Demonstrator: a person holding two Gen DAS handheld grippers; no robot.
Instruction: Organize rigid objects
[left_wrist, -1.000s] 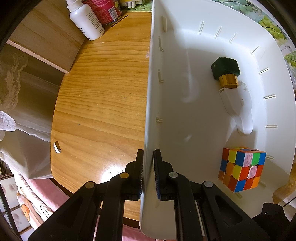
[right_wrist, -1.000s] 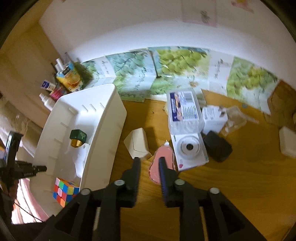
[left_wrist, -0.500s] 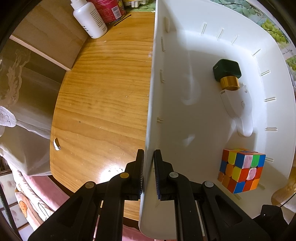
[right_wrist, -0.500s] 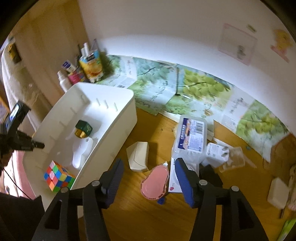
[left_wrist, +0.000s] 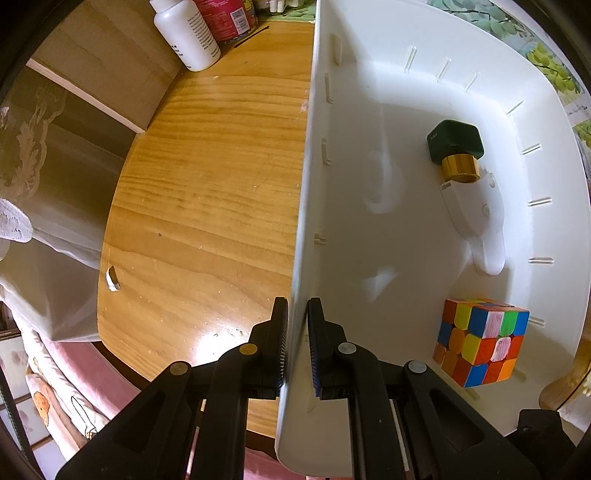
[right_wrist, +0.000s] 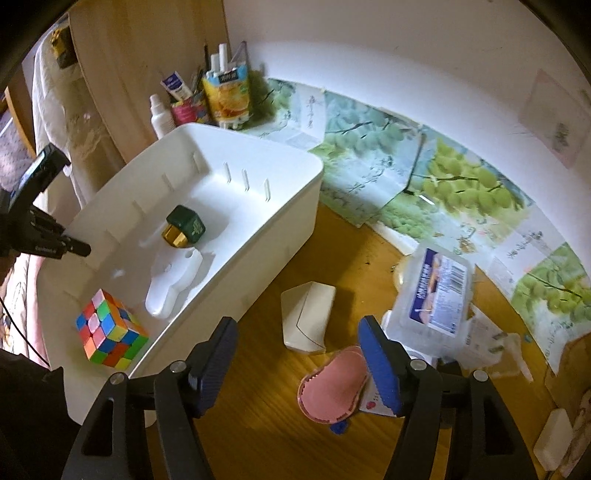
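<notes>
bare wooden table (left_wrist: 207, 206) left of white bin (right_wrist: 258, 236), cream box (right_wrist: 306, 317), pink comb (right_wrist: 332, 391) crowding right

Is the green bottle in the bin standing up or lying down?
Lying down: the green bottle rests on its side on the floor of the bin, gold cap toward the cube.

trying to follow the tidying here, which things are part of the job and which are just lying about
Part of the job:
- white bin, its wall pinched by the left gripper
- cube, green bottle and white gadget already in the bin
- cream case and pink comb under the opening right gripper

Lying about:
- white bottle
- juice pouch
- grape posters
</notes>
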